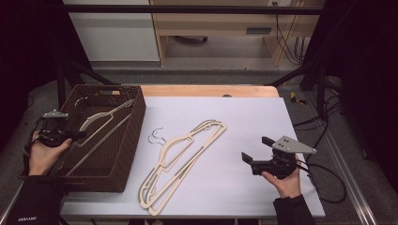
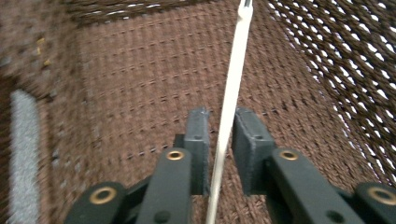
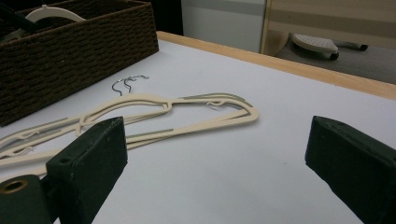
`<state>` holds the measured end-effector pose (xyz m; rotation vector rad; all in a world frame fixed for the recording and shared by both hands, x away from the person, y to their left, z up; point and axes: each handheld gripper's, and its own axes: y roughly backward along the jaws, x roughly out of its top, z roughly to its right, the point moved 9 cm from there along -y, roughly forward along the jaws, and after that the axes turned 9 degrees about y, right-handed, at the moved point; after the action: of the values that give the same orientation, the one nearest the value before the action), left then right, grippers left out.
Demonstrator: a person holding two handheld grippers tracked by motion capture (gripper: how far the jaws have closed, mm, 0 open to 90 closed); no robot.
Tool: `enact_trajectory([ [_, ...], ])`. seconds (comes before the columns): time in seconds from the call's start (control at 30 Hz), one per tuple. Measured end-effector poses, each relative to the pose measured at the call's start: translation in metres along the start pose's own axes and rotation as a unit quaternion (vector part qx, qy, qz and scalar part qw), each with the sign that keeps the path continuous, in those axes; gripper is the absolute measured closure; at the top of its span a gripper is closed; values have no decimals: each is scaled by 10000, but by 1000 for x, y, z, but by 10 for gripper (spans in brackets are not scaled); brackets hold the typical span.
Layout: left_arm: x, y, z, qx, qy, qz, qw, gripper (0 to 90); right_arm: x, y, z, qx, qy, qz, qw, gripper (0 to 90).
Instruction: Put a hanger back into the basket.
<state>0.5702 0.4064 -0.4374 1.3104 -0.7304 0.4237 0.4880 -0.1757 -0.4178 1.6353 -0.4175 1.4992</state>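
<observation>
Left gripper view: we see our left claw [image 2: 219, 140] released, its black jaws flanking without pinching the slim cream plastic hanger [image 2: 233, 88] inside the dark brown woven basket [image 2: 140, 70]. On the white bench [image 1: 244, 117], our right claw [image 1: 257, 149] gapes near two flat cream hangers [image 1: 180, 159].

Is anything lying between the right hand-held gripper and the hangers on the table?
Nothing visible: bare white table lies between the right hand-held gripper, whose jaws stand open, and the stacked cream hangers.
</observation>
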Motion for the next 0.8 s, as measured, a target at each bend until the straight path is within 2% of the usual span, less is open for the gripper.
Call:
enact_trajectory([
  [0.03,1,3,-3,39,-57,41,10000,714,0,0,0,2,0,-2,10000,57],
  [0.13,0,12,-4,114,69,176,9998,632,0,0,0,-2,-2,0,10000,57],
  [0.23,3,23,3,58,203,428,9989,533,0,0,0,-5,-10,4,10000,57],
  [0.37,7,38,19,-87,175,735,9971,397,1,0,0,7,-29,14,10000,56],
  [0.5,12,49,46,-408,-4,1000,9941,282,2,2,1,-13,-57,48,10000,56],
  [0.6,15,55,71,-718,-160,1212,9899,192,3,3,1,0,-70,70,10000,56],
  [0.7,15,58,96,-959,-254,1298,9866,119,3,3,1,5,-71,80,9999,56],
  [0.8,12,59,120,-1231,-307,1361,9825,98,4,4,0,13,-68,89,9999,55],
])
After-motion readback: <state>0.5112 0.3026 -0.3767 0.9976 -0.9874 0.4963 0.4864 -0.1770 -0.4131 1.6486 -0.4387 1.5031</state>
